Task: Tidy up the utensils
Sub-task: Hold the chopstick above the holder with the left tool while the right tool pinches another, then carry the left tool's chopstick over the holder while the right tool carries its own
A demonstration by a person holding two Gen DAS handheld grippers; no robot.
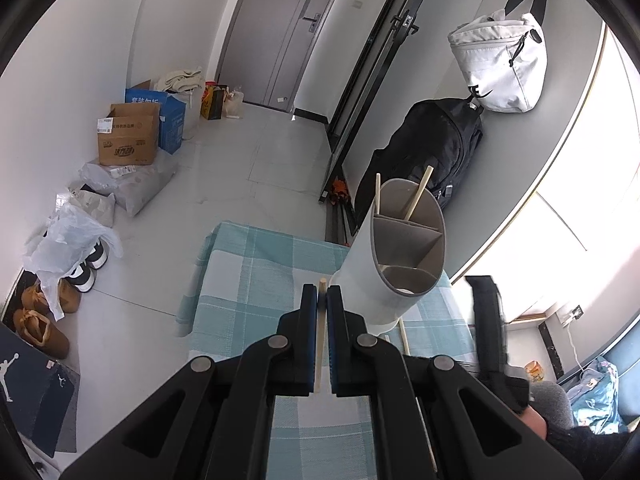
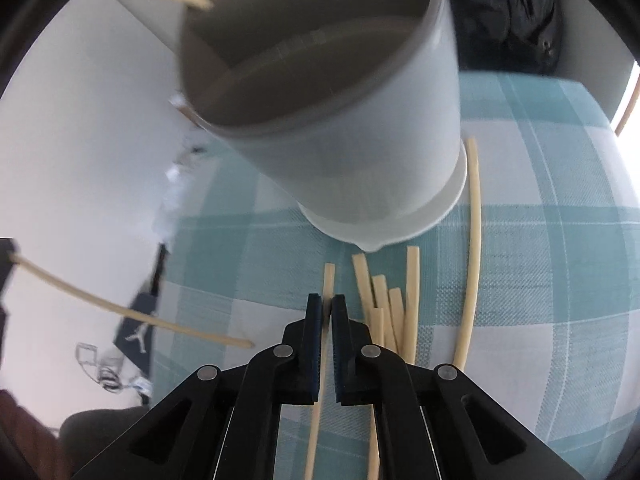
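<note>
One chopstick (image 1: 320,344) sits pinched in the left gripper (image 1: 322,300) beside the holder (image 1: 400,248), the right gripper (image 2: 327,308) nearly closed over loose chopsticks (image 2: 384,308); a skewed insertion could tip the holder.

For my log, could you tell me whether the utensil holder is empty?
No: two chopsticks stand in the utensil holder back compartment.

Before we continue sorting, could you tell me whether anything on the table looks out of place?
Yes: several loose chopsticks lie scattered and unaligned on the checked cloth beside the holder, while only two stand in its rear compartment.
</note>
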